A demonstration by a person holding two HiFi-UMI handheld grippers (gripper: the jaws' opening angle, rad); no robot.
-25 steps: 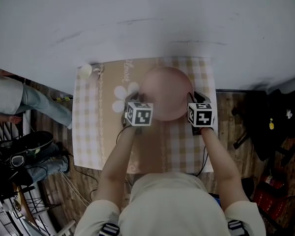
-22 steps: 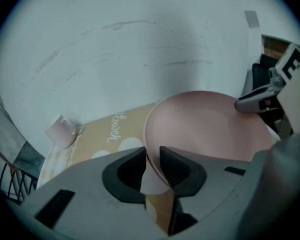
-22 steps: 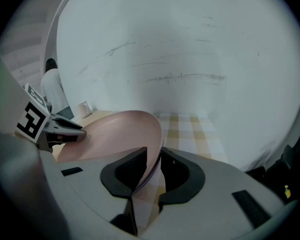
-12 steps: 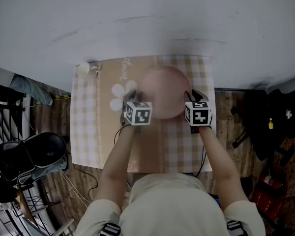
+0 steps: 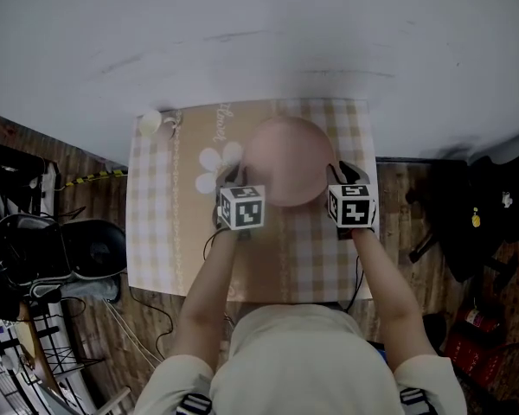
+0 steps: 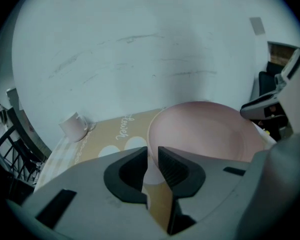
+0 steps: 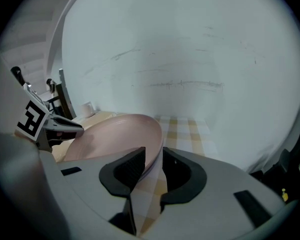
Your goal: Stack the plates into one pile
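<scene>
A pink plate (image 5: pixel 285 158) lies on the checked tablecloth (image 5: pixel 156 232); its rim looks layered in the right gripper view, and I cannot tell how many plates it is. My left gripper (image 5: pixel 232 181) is at its left near edge. Its jaws have just been closing; the plate (image 6: pixel 200 134) rim shows in the narrow gap at the left gripper's (image 6: pixel 152 155) tips, with no press visible. My right gripper (image 5: pixel 342 175) is at the right near edge. The right gripper's (image 7: pixel 154 155) jaws have just been opening, and the plate's (image 7: pixel 115 134) rim sits loosely between them.
A white mug (image 5: pixel 150 124) stands at the table's far left corner, close to the white wall. A black office chair (image 5: pixel 69 249) and dark gear stand on the wooden floor at the left. More black equipment (image 5: pixel 476 214) lies right of the table.
Both grippers have drawn a little back from the plate, towards me. The person in jeans at the left has walked out of view. The plate has stayed put.
</scene>
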